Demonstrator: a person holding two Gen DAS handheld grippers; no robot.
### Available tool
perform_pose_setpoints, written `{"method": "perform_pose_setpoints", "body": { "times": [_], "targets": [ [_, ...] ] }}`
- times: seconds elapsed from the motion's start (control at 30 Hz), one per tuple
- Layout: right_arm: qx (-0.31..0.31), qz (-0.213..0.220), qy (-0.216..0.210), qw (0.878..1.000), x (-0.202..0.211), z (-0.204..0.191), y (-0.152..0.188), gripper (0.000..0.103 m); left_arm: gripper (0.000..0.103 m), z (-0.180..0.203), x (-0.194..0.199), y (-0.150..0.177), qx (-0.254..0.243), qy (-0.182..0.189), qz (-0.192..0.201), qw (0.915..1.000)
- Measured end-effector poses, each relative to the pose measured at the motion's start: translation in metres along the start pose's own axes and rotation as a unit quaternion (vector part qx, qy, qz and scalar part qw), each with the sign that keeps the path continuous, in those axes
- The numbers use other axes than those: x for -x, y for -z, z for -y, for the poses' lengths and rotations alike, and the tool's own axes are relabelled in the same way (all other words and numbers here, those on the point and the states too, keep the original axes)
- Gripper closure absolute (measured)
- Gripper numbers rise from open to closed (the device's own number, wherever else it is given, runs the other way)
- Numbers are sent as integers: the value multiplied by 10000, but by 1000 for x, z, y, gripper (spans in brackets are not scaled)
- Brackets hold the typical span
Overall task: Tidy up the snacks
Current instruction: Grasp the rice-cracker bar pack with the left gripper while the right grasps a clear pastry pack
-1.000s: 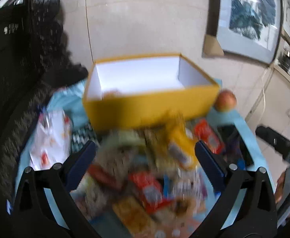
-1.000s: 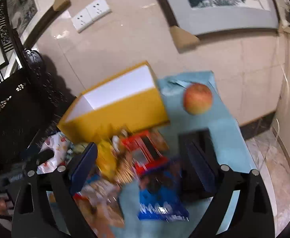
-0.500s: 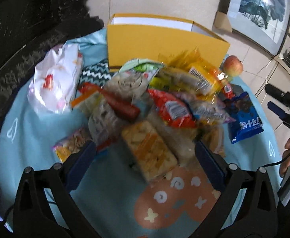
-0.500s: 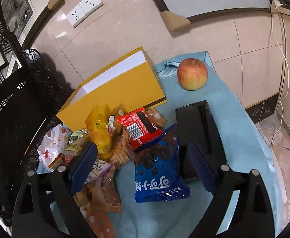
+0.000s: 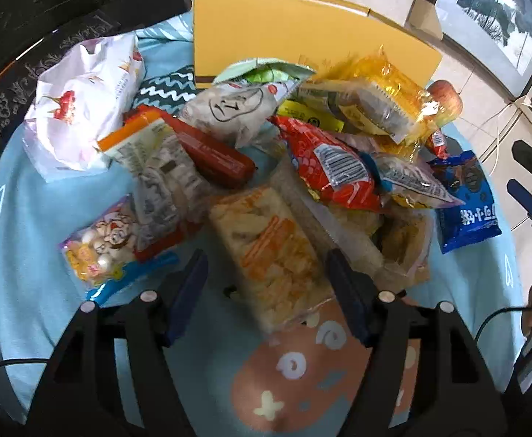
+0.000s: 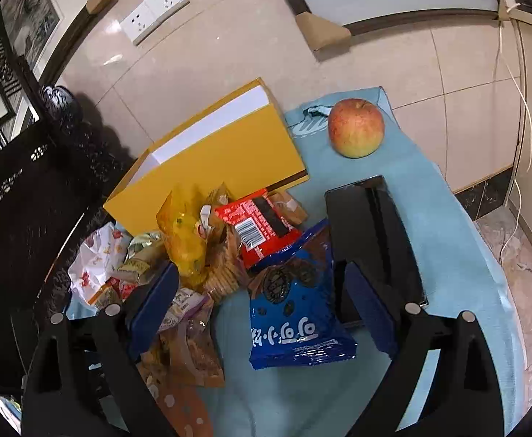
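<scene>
A heap of snack packs lies on a light blue cloth (image 5: 22, 218) in front of an open yellow box (image 5: 295, 32). My left gripper (image 5: 266, 287) points down at the near edge of the heap. Its jaws are closing around an orange-printed cracker pack (image 5: 269, 251), which lies between them; the left finger still stands apart from it. My right gripper (image 6: 262, 309) is open and hovers over a blue cookie pack (image 6: 291, 313), with nothing held. The yellow box (image 6: 222, 160) shows a white inside.
An apple (image 6: 356, 127) and a black flat device (image 6: 371, 233) lie on the cloth right of the heap. A white bag (image 5: 83, 98) sits at the left, a red sausage (image 5: 211, 153) in the heap. Dark carved furniture borders the left; a tiled wall stands behind.
My left gripper has come down from facing the box to just above the heap, and its jaws have narrowed around the cracker pack. The right gripper has hardly moved.
</scene>
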State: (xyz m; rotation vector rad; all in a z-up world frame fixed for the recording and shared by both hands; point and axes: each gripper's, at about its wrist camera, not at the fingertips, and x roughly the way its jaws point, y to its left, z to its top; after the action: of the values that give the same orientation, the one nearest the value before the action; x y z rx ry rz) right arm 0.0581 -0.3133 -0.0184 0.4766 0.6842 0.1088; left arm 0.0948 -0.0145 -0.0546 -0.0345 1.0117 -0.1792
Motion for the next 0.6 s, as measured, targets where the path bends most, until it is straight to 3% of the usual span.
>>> {"method": "perform_pose_setpoints", "body": {
  "times": [0.1, 0.23, 0.3, 0.43, 0.6],
  "targets": [
    [67, -26, 7, 10000, -1, -2, 2, 10, 46, 5, -4, -2, 12, -109, 20, 9999],
    [290, -49, -111, 9995, 1, -11, 3, 10, 54, 0, 2, 1, 33, -130, 88, 9999],
    [627, -148, -277, 9975, -1, -23, 7, 10, 54, -5, 12, 5, 26, -78, 186, 9998],
    [1814, -612, -590, 9797, -13, -66, 33, 10, 54, -10, 36, 9, -52, -56, 474, 9988],
    [2191, -980, -375, 9700, -34, -87, 54, 19, 54, -18, 48, 13, -36, 44, 655, 9978]
  ]
}}
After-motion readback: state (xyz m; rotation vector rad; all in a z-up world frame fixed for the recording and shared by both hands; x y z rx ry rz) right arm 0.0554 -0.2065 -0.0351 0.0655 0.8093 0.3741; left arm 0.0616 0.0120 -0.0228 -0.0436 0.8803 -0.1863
